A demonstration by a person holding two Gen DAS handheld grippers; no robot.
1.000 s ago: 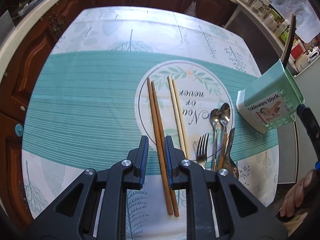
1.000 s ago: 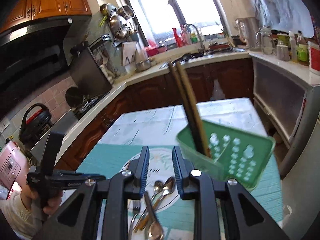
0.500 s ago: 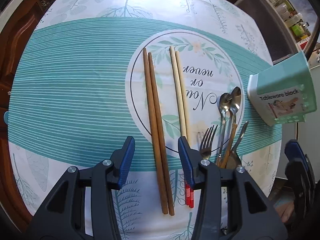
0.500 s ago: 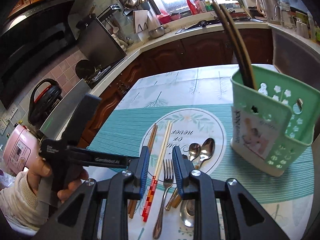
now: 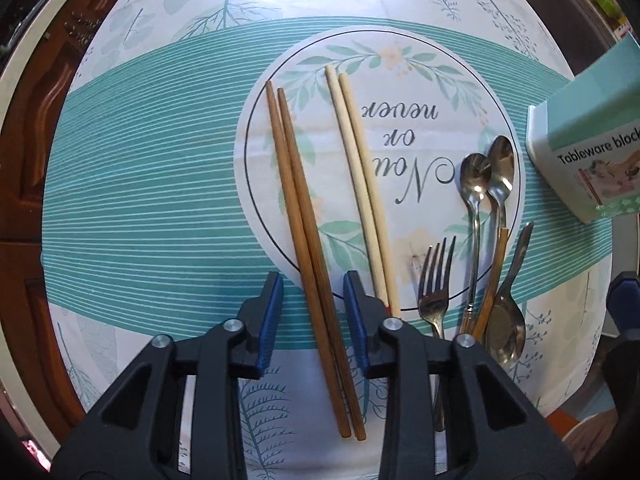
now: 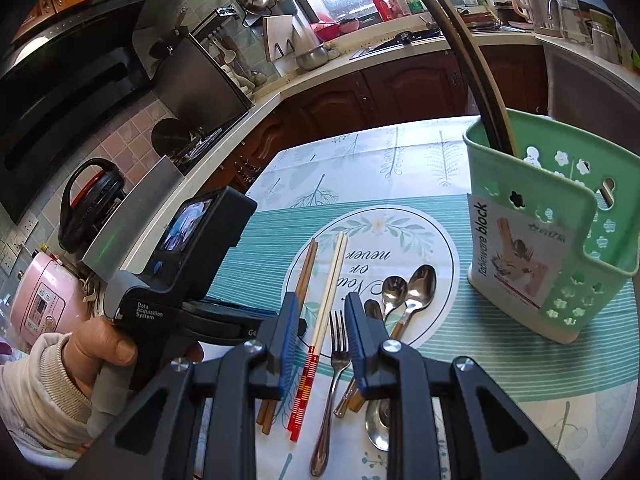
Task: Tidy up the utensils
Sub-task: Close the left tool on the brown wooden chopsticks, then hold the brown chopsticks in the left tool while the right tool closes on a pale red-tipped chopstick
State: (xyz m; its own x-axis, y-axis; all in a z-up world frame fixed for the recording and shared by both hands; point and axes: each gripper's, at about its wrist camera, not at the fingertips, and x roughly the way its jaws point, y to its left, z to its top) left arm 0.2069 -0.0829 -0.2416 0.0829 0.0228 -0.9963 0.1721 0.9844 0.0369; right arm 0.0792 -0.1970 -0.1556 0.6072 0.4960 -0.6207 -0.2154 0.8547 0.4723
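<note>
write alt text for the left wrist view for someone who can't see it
The left gripper points down at a leaf-print tablecloth, its jaws closing around a pair of brown chopsticks without yet pressing them. To their right lie pale chopsticks, a fork, spoons and a green utensil holder.

Your table is covered by a leaf-print cloth (image 5: 160, 184) with a teal striped band and a round motif at its middle. On the cloth, seen from the left wrist: brown chopsticks (image 5: 298, 216) left of centre, pale chopsticks (image 5: 360, 184) just right of them, roughly parallel. Further right, a fork (image 5: 434, 280), then a cluster of spoons (image 5: 486, 176) overlapping each other. At the far right, the green holder (image 6: 548, 240) stands upright on the striped band, apart from the cutlery.
</note>
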